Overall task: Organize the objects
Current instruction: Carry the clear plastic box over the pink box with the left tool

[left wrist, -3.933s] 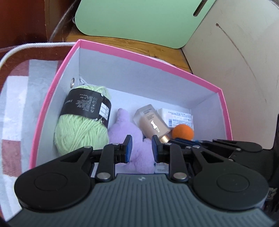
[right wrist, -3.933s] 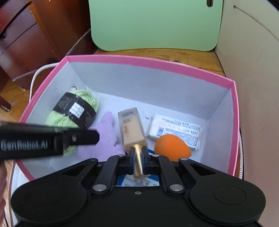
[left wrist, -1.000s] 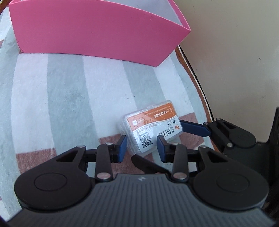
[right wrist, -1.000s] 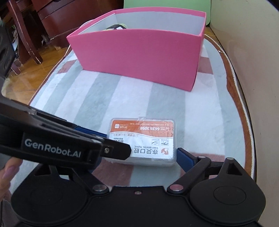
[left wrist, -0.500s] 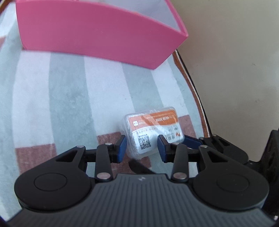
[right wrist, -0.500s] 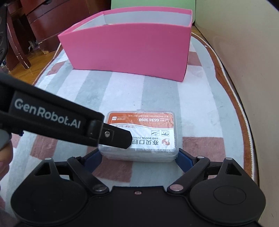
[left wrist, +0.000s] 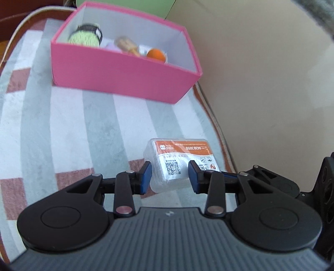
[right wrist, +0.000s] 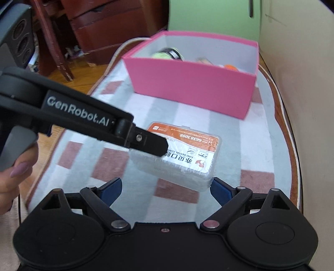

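Observation:
A clear plastic box with an orange and white label [left wrist: 181, 154] hangs tilted above the striped rug [left wrist: 62, 125]. My left gripper [left wrist: 169, 174] is shut on its near narrow end, both blue pads pressing its sides. In the right wrist view the same box [right wrist: 183, 150] sits ahead of my right gripper [right wrist: 165, 187], whose jaws stand wide. The right pad touches the box's near corner and the left pad is apart from it. One of the left gripper's fingers [right wrist: 150, 144] crosses over the box. Beyond stands the pink box [left wrist: 125, 73].
The pink box [right wrist: 187, 83] holds green yarn [left wrist: 85, 38], a beige bottle [left wrist: 127, 44] and an orange sponge [left wrist: 156, 54]. A cream wall [left wrist: 271, 83] runs along the rug's right edge. Dark wooden furniture [right wrist: 94, 27] and a green board [right wrist: 208, 14] stand behind. A person's hand [right wrist: 12, 177] is at left.
Both grippers have risen and the labelled box has come up off the rug in the left gripper. The box has tilted away from the right gripper's left pad. The pink box's inside now shows.

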A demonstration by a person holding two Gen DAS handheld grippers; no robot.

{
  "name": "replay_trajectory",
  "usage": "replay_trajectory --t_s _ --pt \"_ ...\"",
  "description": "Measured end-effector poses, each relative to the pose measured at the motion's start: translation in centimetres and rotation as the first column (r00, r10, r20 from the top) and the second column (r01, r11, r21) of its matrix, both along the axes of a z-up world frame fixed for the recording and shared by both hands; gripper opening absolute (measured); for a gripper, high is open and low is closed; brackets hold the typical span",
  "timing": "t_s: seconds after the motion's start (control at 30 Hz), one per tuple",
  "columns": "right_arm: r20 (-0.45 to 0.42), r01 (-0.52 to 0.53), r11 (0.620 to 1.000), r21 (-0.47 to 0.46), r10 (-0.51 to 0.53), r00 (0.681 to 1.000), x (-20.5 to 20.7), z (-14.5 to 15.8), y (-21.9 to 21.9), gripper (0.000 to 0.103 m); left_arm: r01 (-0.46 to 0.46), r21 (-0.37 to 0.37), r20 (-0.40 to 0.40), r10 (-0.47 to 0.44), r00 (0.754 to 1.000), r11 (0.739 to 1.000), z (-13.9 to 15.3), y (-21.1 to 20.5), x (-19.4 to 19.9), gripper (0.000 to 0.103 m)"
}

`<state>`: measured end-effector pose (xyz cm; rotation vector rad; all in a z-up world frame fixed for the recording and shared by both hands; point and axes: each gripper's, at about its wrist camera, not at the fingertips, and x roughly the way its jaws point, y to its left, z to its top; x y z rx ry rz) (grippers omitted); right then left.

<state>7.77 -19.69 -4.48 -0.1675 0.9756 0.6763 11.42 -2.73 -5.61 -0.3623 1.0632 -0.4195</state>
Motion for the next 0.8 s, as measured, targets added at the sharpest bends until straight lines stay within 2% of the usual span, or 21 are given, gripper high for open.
replay_trajectory --t_s 0.13,0.23,0.33,0.4,0.5,0.57,0.8 --pt "0.044 -0.026 1.0 0.011 0.026 0.999 -1.0 2.8 0.4 0.093 0.007 -0.004 0.055 -0.007 0.998 1.0 2.6 1.3 -1.2 0.036" --pt "0.08 -0.046 0.999 0.015 0.044 0.996 -1.5 4.3 0.8 0.088 0.008 0.029 0.095 -0.01 0.995 1.0 4.4 1.7 -1.7 0.036" --pt "0.13 -0.054 0.998 -0.018 0.056 0.99 -1.6 5.3 1.7 0.076 0.004 0.086 0.137 -0.016 0.99 0.996 6.0 1.7 -1.7 0.036" --pt "0.109 -0.033 0.999 -0.006 0.033 0.993 -0.8 5.7 1.8 0.061 0.001 0.113 0.159 -0.019 0.987 0.994 7.0 1.9 -1.3 0.036" --pt "0.071 -0.002 0.999 0.041 0.0 0.998 0.7 6.5 1.6 0.05 0.003 0.126 0.166 -0.024 0.986 0.992 8.2 2.2 -0.3 0.036" --pt "0.085 0.001 1.0 0.031 -0.003 0.996 1.4 7.1 1.8 0.045 0.007 0.135 0.178 -0.031 0.984 0.991 8.9 2.3 0.6 0.037" --pt "0.184 -0.017 1.0 -0.024 0.021 0.983 5.0 10.9 3.6 0.045 0.013 0.175 0.222 -0.053 0.974 0.984 12.2 2.2 5.5 0.037"
